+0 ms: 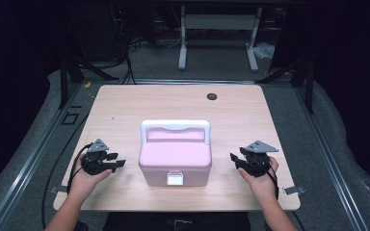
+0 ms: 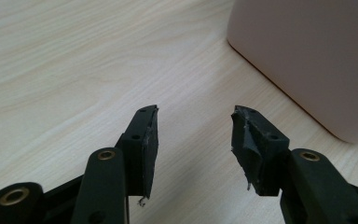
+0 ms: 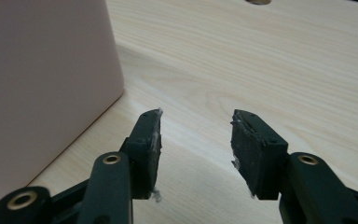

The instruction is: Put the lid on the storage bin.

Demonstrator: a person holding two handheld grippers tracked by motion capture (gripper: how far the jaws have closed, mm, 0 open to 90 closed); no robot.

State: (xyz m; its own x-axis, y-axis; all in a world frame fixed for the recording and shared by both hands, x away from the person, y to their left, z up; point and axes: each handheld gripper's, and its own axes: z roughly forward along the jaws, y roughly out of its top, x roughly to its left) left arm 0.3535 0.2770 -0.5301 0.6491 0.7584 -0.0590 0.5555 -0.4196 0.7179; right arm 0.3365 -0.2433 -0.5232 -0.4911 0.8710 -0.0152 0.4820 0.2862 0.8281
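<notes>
- Clearly, in the high view, a pink plastic box with a white carrying handle and a white front latch (image 1: pixel 175 162) is standing in the middle of the pale wooden table (image 1: pixel 125 103), with the latch facing the person's edge.
- The left gripper (image 1: pixel 119 160) is resting low beside the left wall of the box and the right gripper (image 1: pixel 235 160) beside the right wall; both are near the box but not touching it, and both are pointing inward at it.
- In the left gripper view, the two black jaws are standing apart with nothing but bare table between them, and a lower corner of the box (image 2: pixel 307 56) is showing at the upper right, a little ahead of the tips.
- In the right gripper view, the jaws are also standing apart and holding nothing; the pink wall (image 3: pixel 42 84) is rising at the left, just beside the left jaw.
- I am judging that the approach step is going on: the hands are taking places on both sides and no grip is made yet.
- The next move is probably asking for both grippers to come inward evenly, or for one to go to the front latch or the handle while the other is steadying the box so that it is not sliding.
</notes>
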